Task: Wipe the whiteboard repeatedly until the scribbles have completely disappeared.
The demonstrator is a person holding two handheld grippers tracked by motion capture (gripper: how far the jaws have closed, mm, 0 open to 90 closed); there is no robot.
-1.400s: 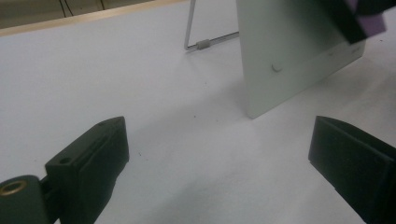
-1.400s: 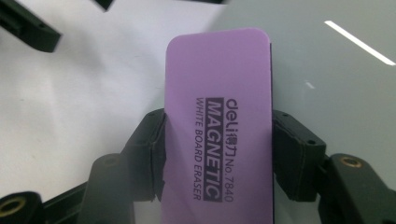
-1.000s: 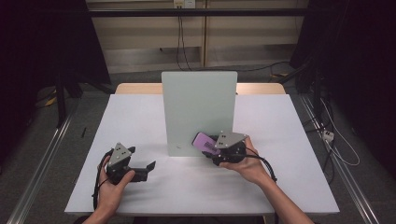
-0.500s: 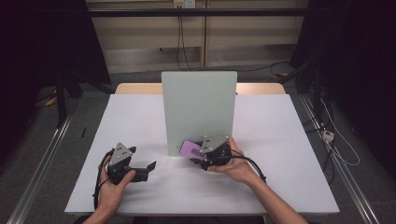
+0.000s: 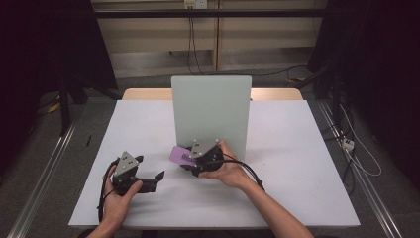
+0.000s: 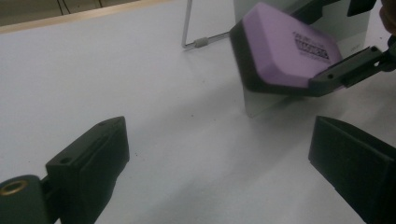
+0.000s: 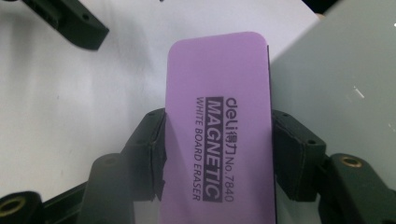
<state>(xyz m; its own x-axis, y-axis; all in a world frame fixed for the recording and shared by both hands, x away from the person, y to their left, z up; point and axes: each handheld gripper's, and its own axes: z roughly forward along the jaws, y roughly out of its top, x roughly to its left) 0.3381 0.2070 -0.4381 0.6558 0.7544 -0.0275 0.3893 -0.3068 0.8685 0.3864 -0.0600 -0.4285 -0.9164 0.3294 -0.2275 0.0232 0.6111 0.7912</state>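
Right gripper [image 5: 190, 159] holds the purple magnetic whiteboard eraser [image 5: 180, 154] at the lower left corner of the upright pale grey-green board [image 5: 212, 111] on the white table [image 5: 297, 163].

Risk, as judged: the eraser sits tilted in the grip, its dark felt face turned partly away from the board; pressed on at this angle, only an edge would meet the surface, and the freestanding board could rock or slide on its thin metal foot [image 6: 198, 43]. Position: the eraser lies lengthwise between the right jaws, which pinch its two long sides near mid-length, most of it projecting beyond the tips. Left gripper [image 5: 151, 181] rests on the table near the eraser, jaws spread and empty.
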